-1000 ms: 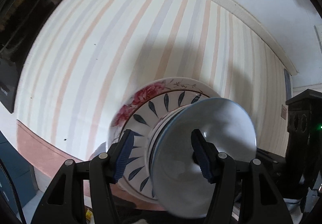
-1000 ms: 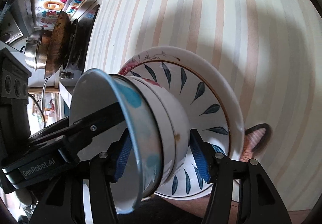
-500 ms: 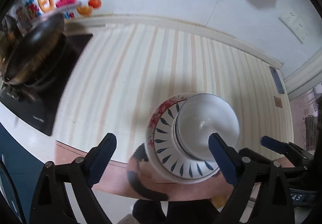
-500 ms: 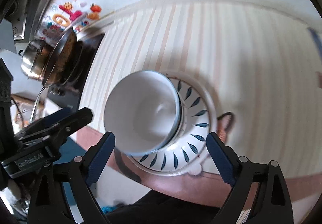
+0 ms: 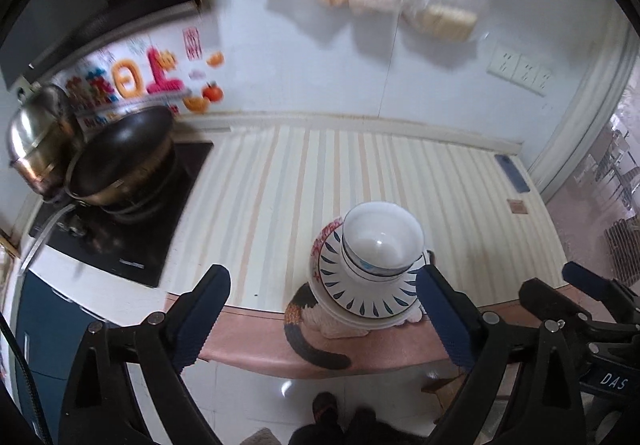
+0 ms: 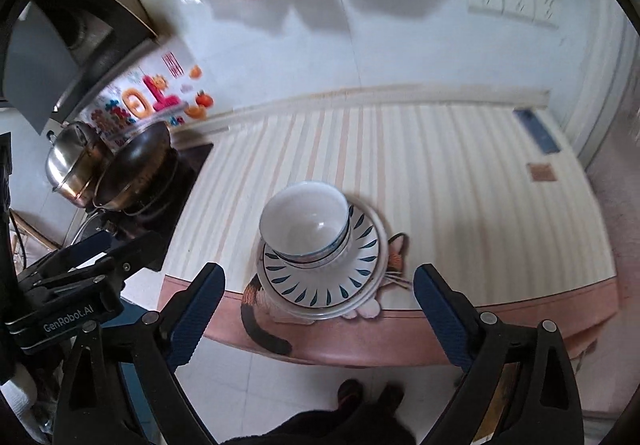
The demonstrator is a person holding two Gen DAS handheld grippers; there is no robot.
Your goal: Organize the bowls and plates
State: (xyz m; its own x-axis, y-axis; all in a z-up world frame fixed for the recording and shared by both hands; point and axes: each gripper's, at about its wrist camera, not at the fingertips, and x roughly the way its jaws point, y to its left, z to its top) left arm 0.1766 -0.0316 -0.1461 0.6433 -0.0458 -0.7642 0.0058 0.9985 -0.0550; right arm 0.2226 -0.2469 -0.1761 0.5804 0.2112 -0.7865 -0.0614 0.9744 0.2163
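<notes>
A stack of white bowls sits on a stack of plates with blue leaf marks, near the front edge of the striped counter mat. The same bowls and plates show in the right wrist view. My left gripper is open and empty, held above and in front of the stack. My right gripper is open and empty too, at a similar height. The right gripper also shows at the right edge of the left wrist view.
A black wok and a steel pot stand on the stove at the left. A phone lies at the mat's back right. The counter's pink front edge drops to a tiled floor.
Both grippers have opened, let go of the bowls, and pulled up and back from the stack. The bowls now rest upright on the plates.
</notes>
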